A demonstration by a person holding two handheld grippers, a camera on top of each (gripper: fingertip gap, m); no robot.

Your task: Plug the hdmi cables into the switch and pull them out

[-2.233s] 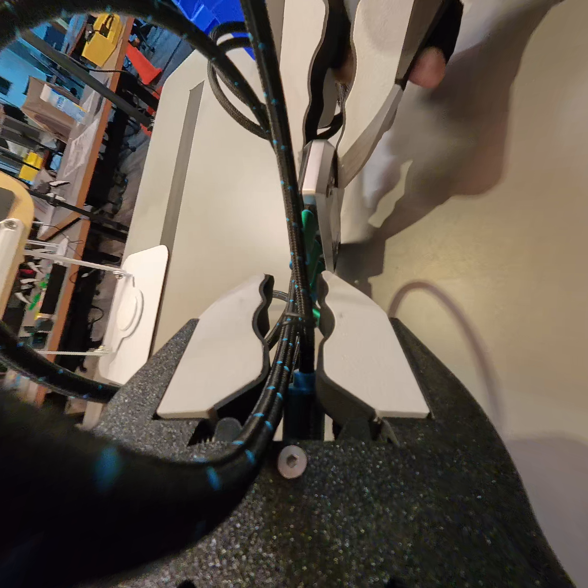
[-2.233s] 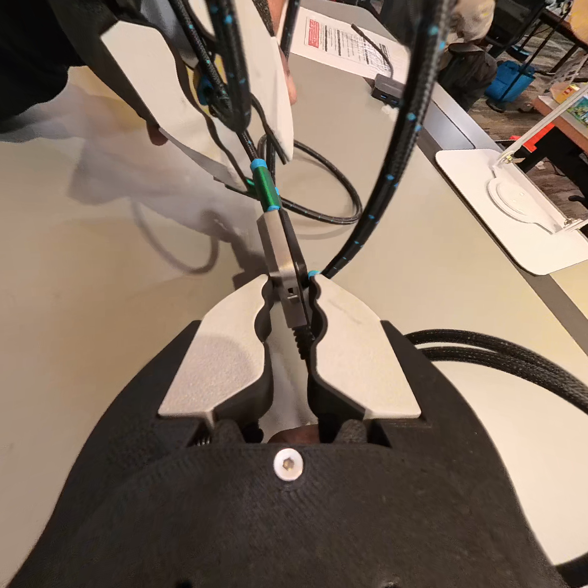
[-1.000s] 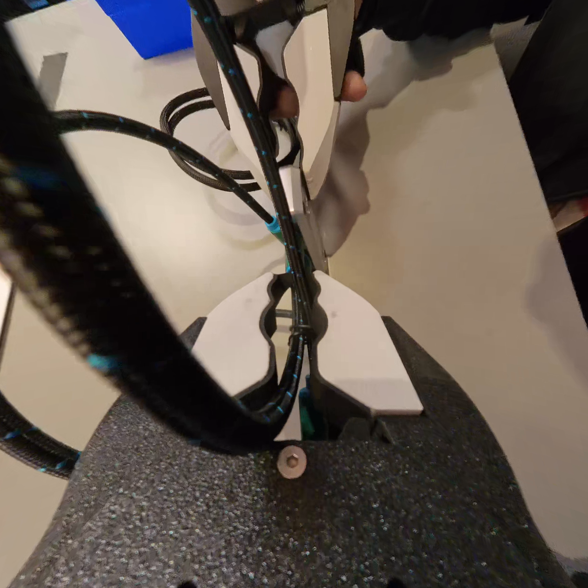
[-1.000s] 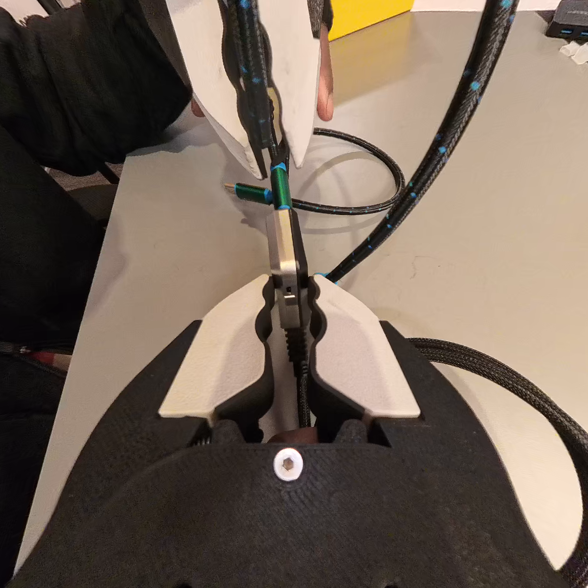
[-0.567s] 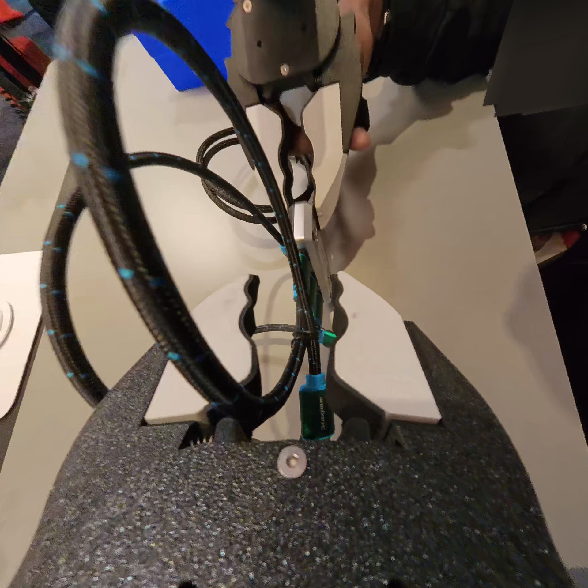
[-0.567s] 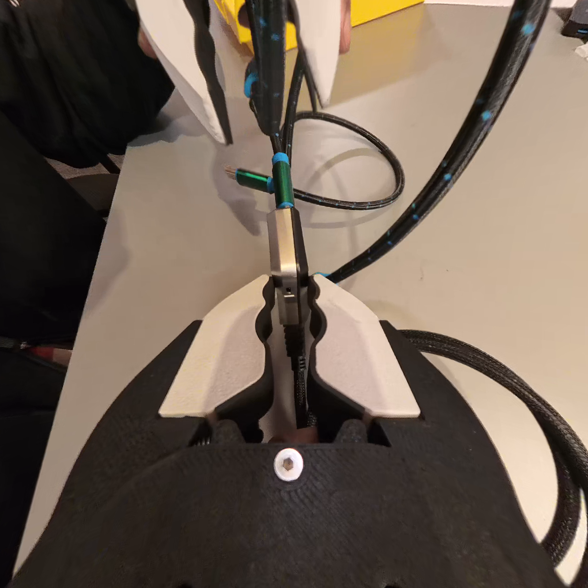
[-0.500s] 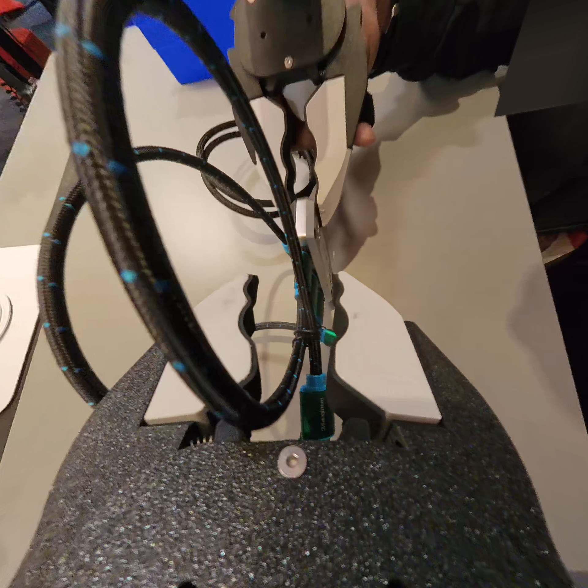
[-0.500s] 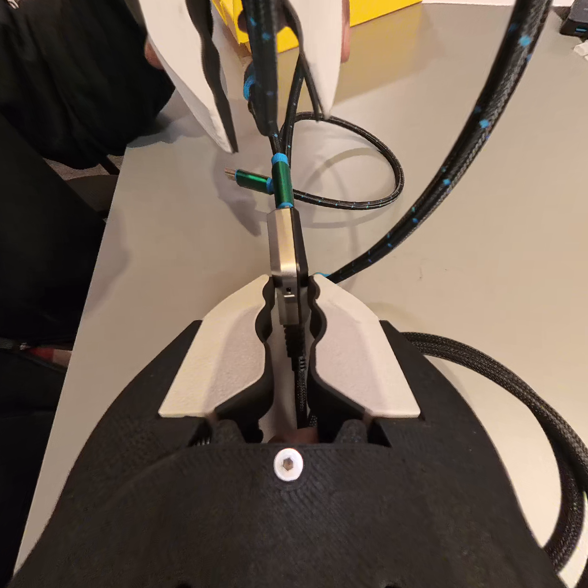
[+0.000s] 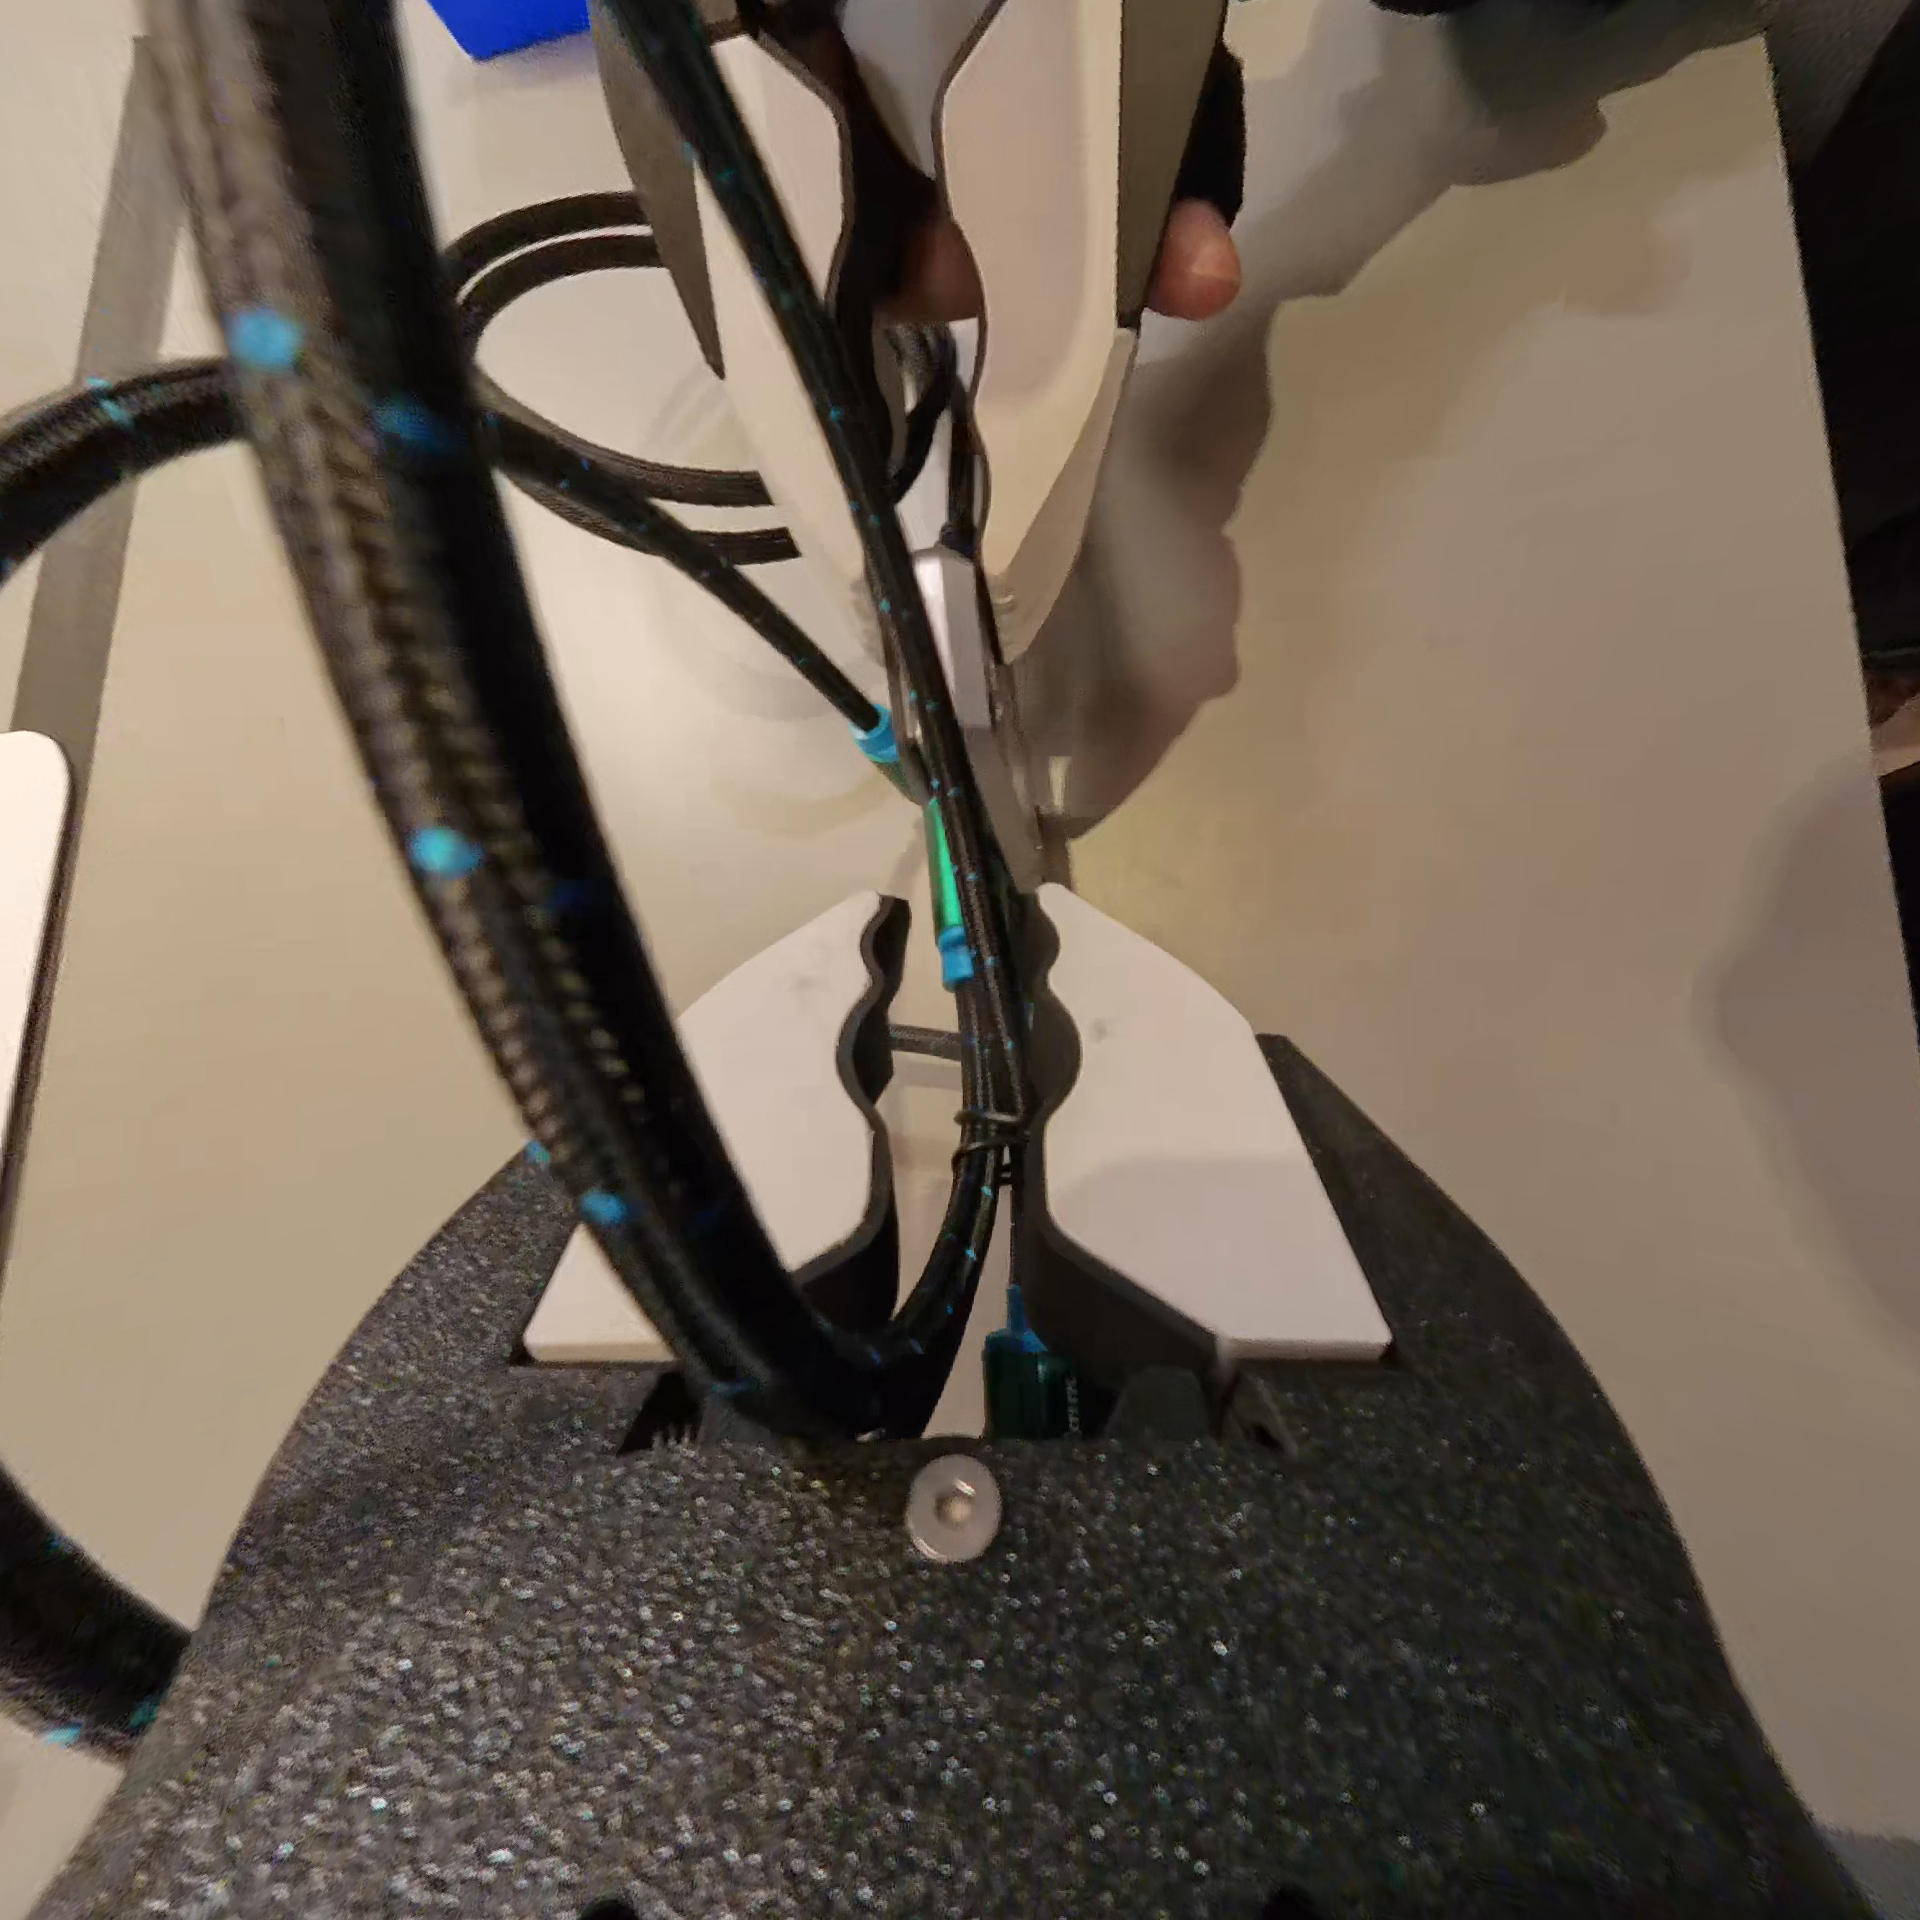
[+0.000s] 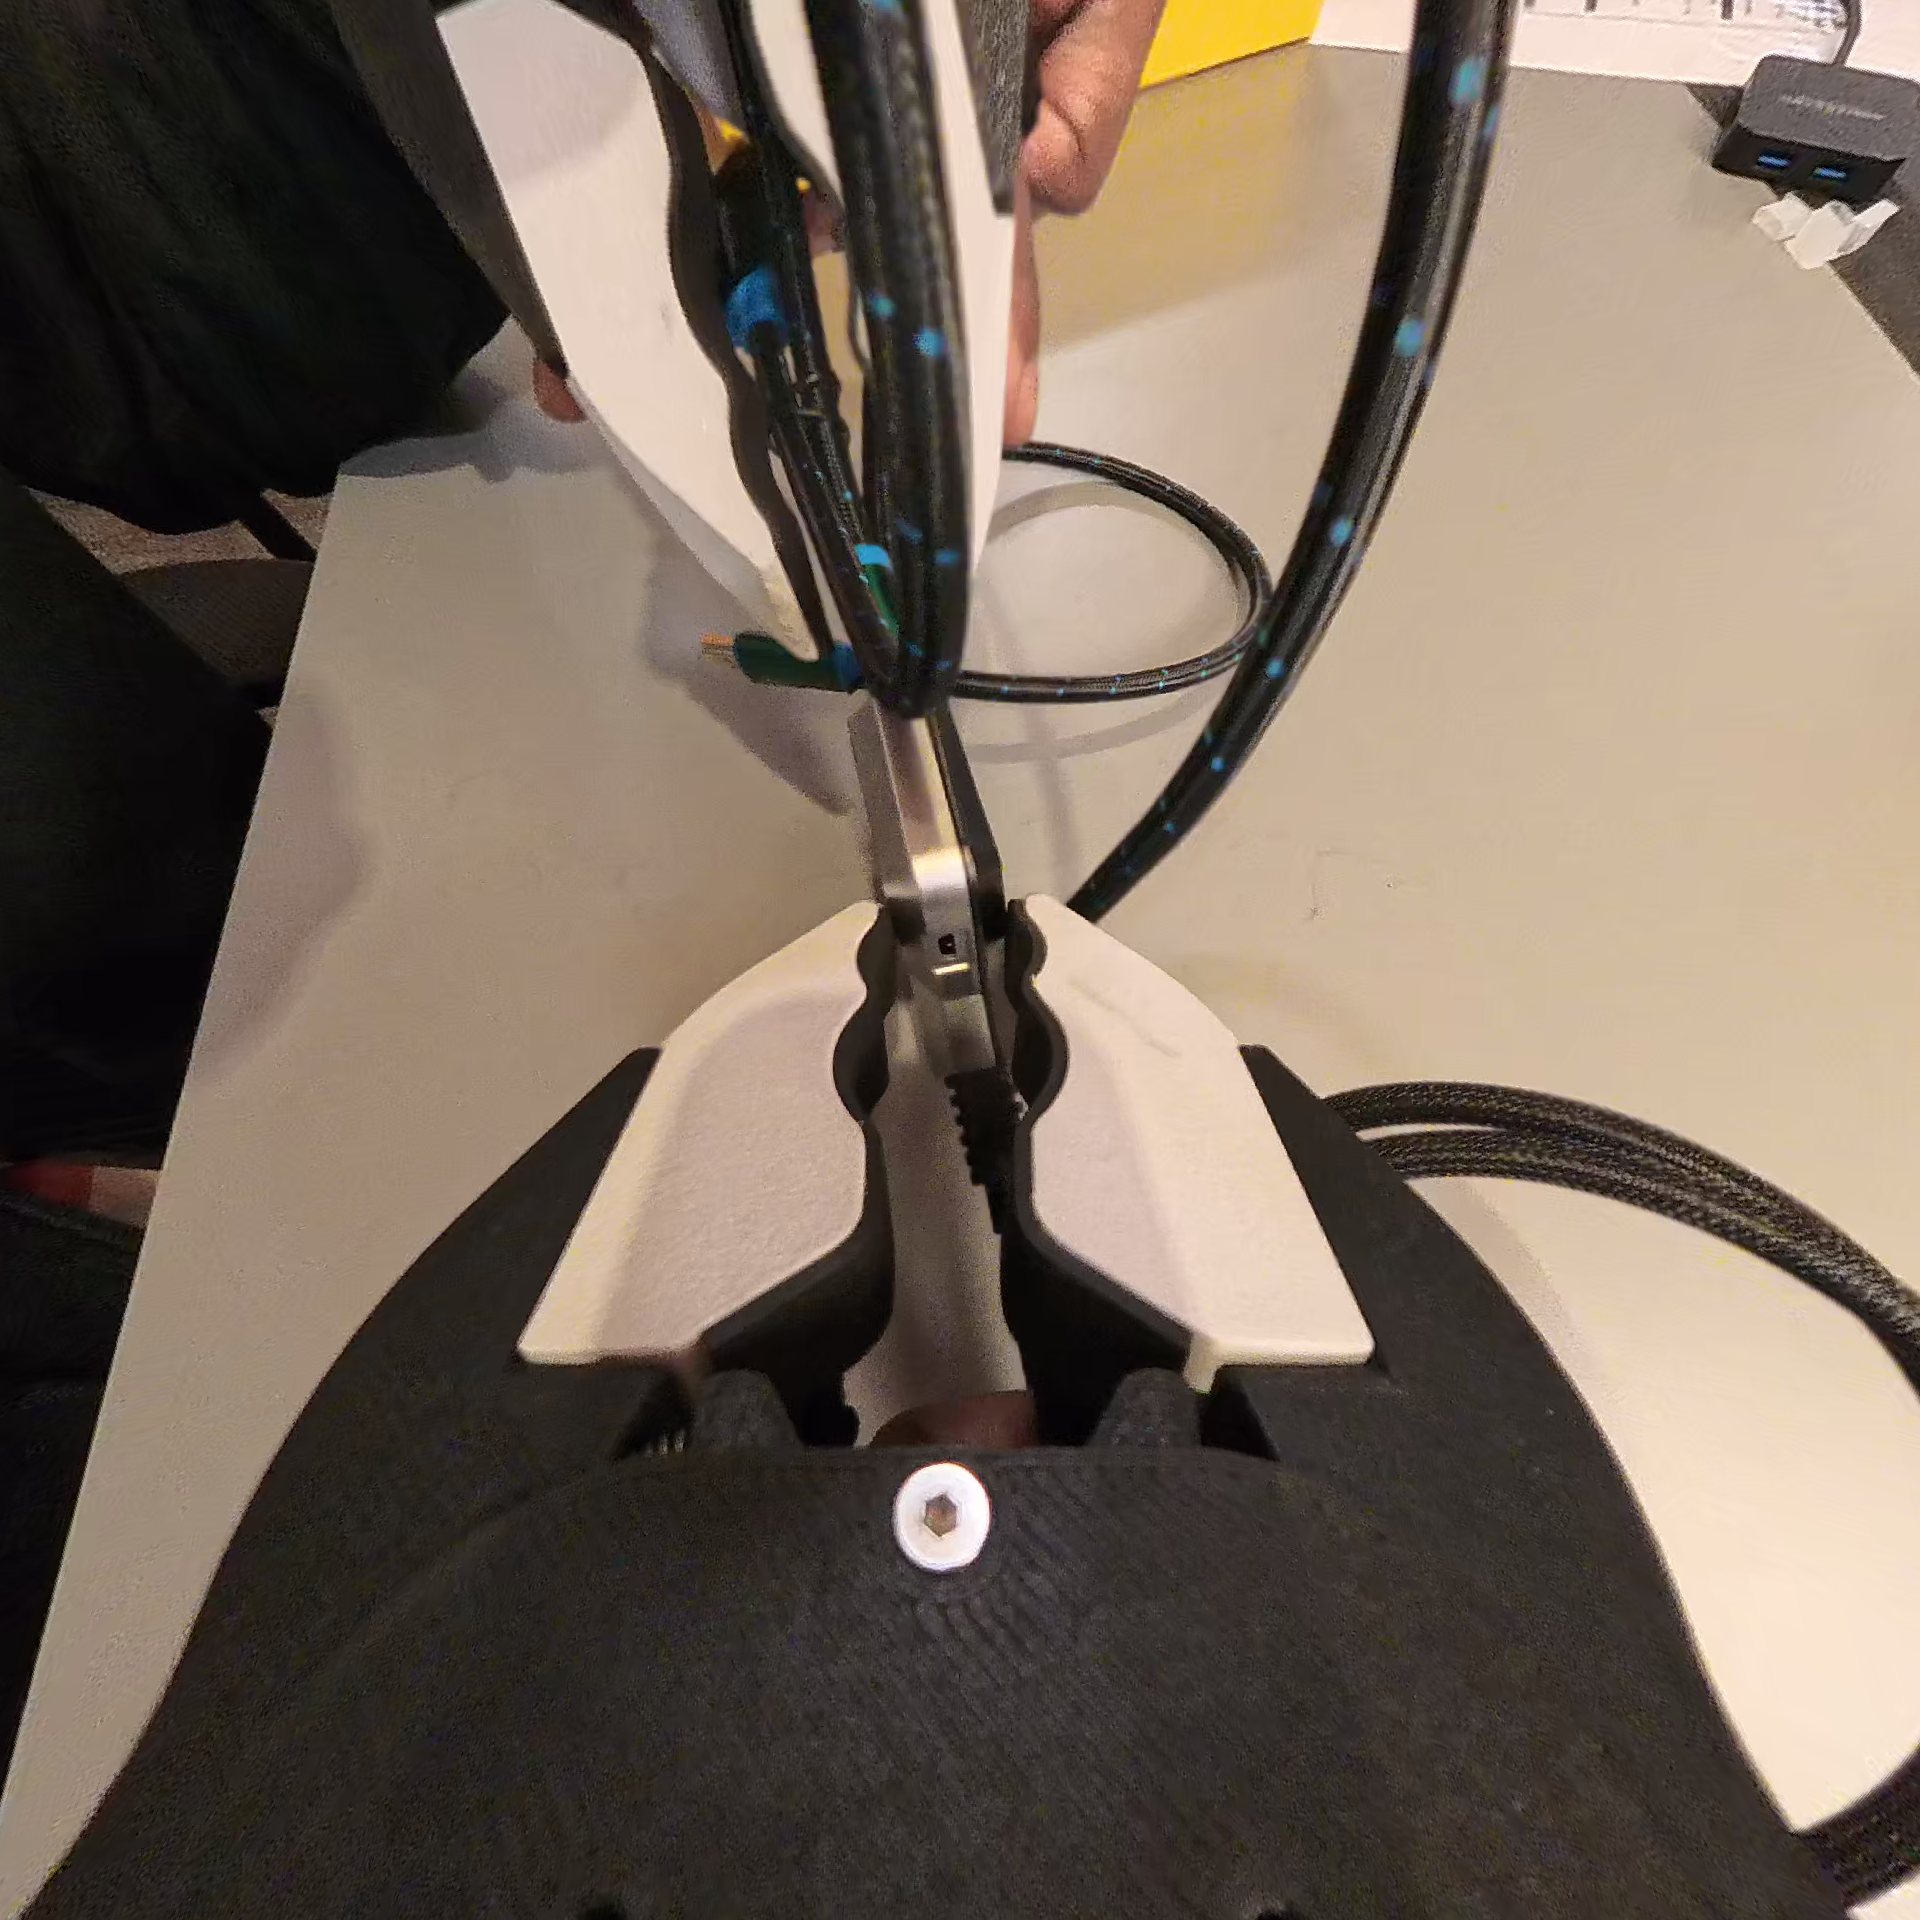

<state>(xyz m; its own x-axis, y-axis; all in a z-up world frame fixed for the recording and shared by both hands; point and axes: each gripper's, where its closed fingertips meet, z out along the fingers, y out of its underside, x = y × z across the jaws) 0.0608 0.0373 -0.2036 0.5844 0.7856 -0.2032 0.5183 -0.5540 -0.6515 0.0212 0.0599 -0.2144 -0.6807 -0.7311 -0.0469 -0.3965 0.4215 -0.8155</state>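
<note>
Right gripper [image 10: 951, 914] is clamped nearly shut, fingers pressed on both sides of a thin silver block [image 10: 920, 831]. Left gripper [image 9: 966, 904] is held partly closed, a gap left between the tips, with braided cable [image 9: 982, 1039] threaded through; a firm grip can't be confirmed. The two grippers are pointed at each other, tips almost meeting. Bare fingertips [image 9: 1195, 260] are seen wrapped behind the right gripper's fingers; a thumb [image 10: 1081, 114] is seen behind the left's.
</note>
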